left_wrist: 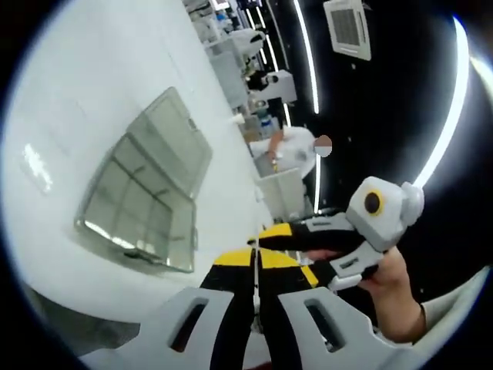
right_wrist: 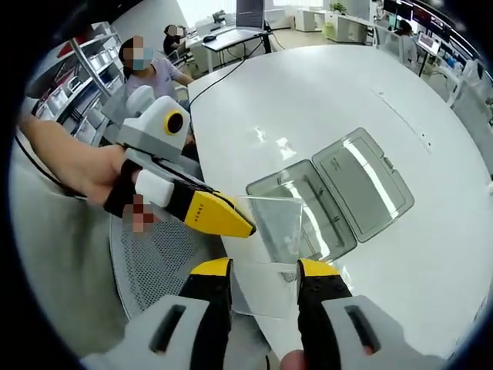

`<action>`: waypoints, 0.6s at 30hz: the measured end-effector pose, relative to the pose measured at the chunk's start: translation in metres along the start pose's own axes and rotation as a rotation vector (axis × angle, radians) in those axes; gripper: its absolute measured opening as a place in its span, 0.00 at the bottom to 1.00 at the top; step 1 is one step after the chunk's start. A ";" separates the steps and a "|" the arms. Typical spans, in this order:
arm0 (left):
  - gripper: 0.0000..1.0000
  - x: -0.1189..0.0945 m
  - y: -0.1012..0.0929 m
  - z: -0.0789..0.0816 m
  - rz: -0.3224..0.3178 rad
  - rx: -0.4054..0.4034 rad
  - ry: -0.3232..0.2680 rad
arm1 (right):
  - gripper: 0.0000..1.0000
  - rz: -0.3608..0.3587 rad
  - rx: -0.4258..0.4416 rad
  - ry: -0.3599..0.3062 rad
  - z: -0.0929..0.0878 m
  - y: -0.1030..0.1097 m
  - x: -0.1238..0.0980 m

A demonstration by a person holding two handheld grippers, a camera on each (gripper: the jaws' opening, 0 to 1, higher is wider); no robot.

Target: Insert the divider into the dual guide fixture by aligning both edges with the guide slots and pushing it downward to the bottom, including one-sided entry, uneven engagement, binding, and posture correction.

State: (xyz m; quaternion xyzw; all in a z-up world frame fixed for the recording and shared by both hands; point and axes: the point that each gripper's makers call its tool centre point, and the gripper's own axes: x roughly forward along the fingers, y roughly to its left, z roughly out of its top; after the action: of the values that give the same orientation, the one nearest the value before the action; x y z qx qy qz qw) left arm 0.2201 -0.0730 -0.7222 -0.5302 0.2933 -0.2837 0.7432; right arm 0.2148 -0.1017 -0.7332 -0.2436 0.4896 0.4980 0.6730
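Note:
The divider (right_wrist: 271, 231) is a thin clear plate held up over the near edge of the white table (right_wrist: 308, 92). My right gripper (right_wrist: 266, 271) has its jaws spread wide, one against each side edge of the plate, shut on it. My left gripper (left_wrist: 256, 260) has its yellow-tipped jaws pressed together on the plate, which shows edge-on there. In the right gripper view the left gripper (right_wrist: 231, 220) comes in from the left and pinches the plate's left edge. The guide fixture (right_wrist: 331, 193) is a clear box with its lid open flat on the table, beyond the plate; in the left gripper view the fixture (left_wrist: 146, 193) lies to the left.
A grey mesh chair seat (right_wrist: 154, 262) sits below the table's edge, under the grippers. A person (right_wrist: 150, 65) sits at a desk behind, and another person (left_wrist: 296, 146) is across the room. The right gripper (left_wrist: 339, 239) and the hand holding it cross the left gripper view.

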 end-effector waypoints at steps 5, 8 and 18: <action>0.00 0.000 -0.001 0.001 -0.007 0.022 0.010 | 0.32 0.014 0.013 -0.017 0.001 -0.002 -0.002; 0.00 0.000 -0.003 0.001 -0.018 0.035 0.020 | 0.36 0.039 0.021 -0.036 0.001 -0.004 -0.003; 0.00 -0.003 -0.011 0.003 -0.086 0.119 0.089 | 0.34 0.212 0.078 -0.131 0.005 0.002 -0.014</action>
State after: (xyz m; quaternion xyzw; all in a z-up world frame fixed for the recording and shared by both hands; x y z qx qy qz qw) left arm 0.2188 -0.0718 -0.7108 -0.4841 0.2856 -0.3556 0.7468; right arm 0.2150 -0.1029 -0.7186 -0.1310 0.4868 0.5616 0.6561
